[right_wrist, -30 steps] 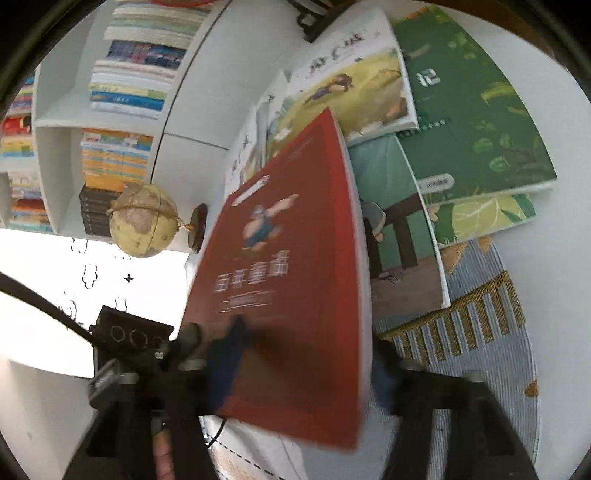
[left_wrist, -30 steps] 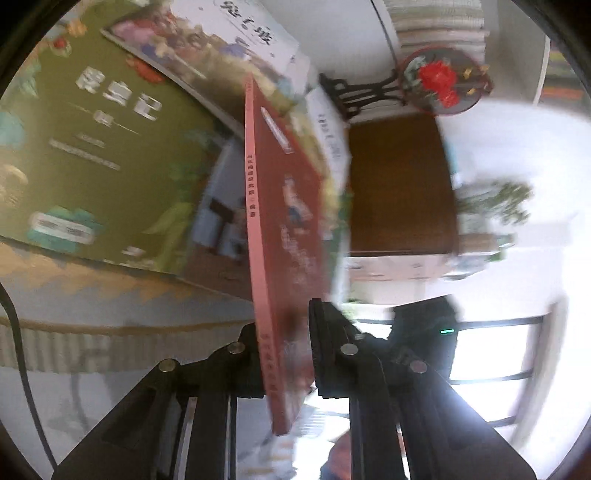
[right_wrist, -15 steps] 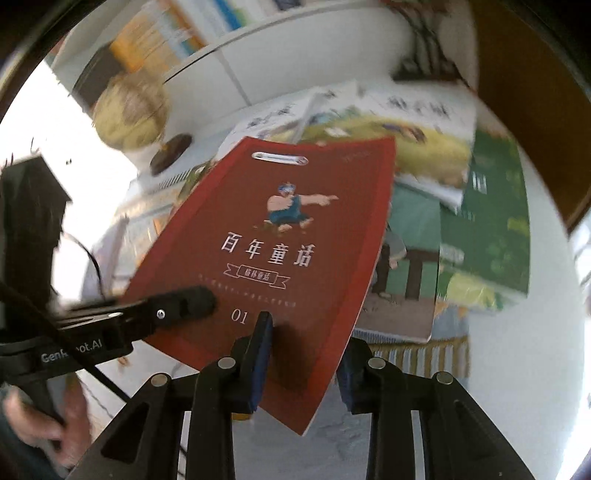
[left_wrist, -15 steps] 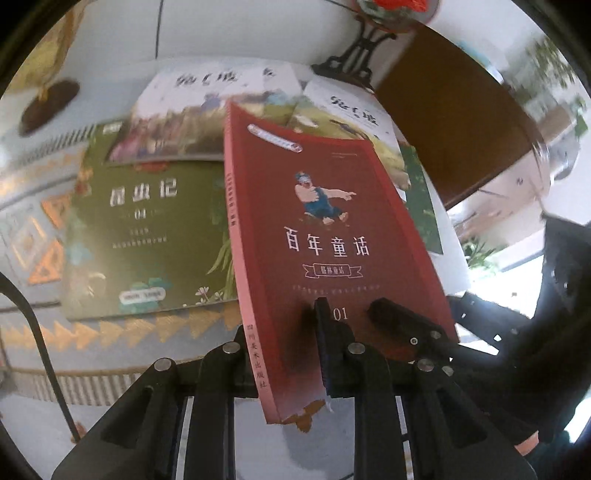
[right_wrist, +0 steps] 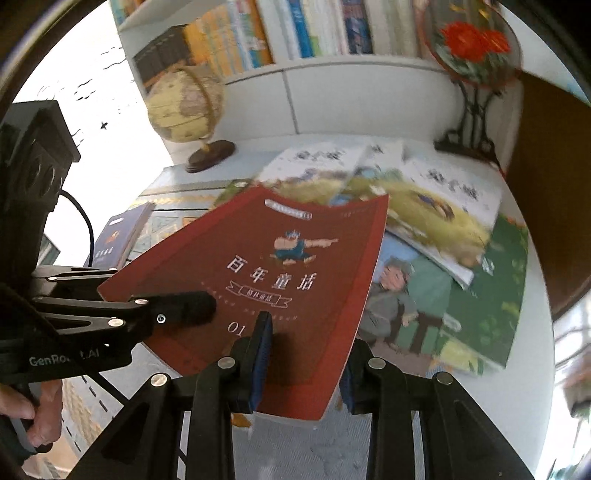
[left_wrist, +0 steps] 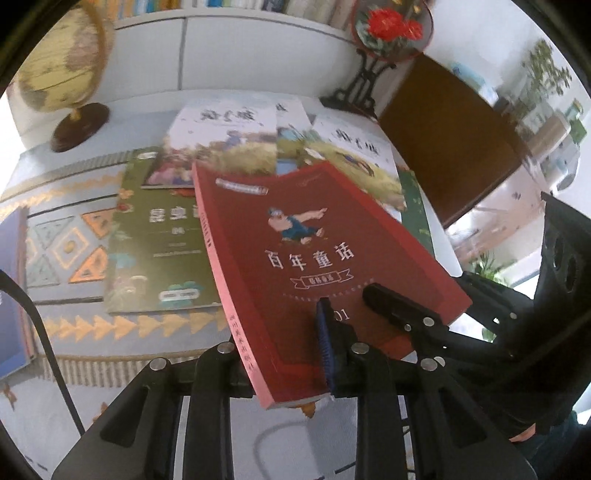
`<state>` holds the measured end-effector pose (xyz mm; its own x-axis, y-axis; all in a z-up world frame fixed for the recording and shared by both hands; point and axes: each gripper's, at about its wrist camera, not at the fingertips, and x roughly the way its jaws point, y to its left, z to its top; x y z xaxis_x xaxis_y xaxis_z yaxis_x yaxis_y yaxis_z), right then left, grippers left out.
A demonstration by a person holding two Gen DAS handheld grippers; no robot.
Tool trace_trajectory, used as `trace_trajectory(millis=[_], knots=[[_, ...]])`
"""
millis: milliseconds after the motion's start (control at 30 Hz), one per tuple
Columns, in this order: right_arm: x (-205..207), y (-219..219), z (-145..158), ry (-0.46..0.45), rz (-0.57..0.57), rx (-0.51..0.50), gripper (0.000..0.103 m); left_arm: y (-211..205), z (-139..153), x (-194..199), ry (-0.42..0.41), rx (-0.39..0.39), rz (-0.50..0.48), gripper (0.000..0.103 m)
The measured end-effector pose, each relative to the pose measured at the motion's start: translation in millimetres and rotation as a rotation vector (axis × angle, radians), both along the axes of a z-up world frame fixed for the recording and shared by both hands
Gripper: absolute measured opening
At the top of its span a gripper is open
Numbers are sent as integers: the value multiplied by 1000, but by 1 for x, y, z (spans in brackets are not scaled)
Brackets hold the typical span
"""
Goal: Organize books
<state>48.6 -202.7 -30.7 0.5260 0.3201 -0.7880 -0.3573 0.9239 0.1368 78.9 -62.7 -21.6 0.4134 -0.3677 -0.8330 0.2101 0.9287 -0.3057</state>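
Note:
A red paperback book (left_wrist: 310, 251) with a cartoon figure and white Chinese title is held face up above the table by both grippers. My left gripper (left_wrist: 280, 354) is shut on its near edge by the spine. My right gripper (right_wrist: 306, 354) is shut on the book (right_wrist: 266, 273) at its near right edge. Each gripper shows in the other's view: the right gripper (left_wrist: 399, 310) and the left gripper (right_wrist: 177, 306). Under the red book lie several picture books: a green one (left_wrist: 155, 236), two white-topped ones (left_wrist: 225, 140) and another green one (right_wrist: 487, 295).
A globe (left_wrist: 62, 66) stands at the back left and a round red-flower fan on a black stand (left_wrist: 384, 33) at the back right. A white bookshelf (right_wrist: 295, 33) full of books is behind. A blue book (right_wrist: 118, 236) lies left on the patterned mat (left_wrist: 62, 251). A brown panel (left_wrist: 450, 140) is at right.
The red book has swung from upright on edge to lying nearly flat and face up. Both grippers turned with it, and the views tilted up towards the shelf.

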Motion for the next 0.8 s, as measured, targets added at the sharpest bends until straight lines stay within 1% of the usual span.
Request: trace_trajectory(millis=[67,167,300,400,500,633,700,800], knots=[[0,10,5,-13,21,16,30,12,6,-6,-17,0,24,23],[0,32,13,-34,56,12,30,31,13,-14,-31,-5,51,23],[-3,68,25,-70,97,9,30,73,25,-26,-72,-24,93,23],[-6,104,37,-105,116,8,31,107,34,-33,-107,-22,122,23],[-5,149,46,-123,138,19,31,154,41,-41,-132,-22,158,23],[-4,211,51,-143,181,32,31,218,42,-52,-158,-17,217,23],[-1,243,49,-149,196,38,31,244,40,-54,-170,-9,237,23],[6,289,39,-123,203,68,33,287,31,-58,-174,-10,281,23]])
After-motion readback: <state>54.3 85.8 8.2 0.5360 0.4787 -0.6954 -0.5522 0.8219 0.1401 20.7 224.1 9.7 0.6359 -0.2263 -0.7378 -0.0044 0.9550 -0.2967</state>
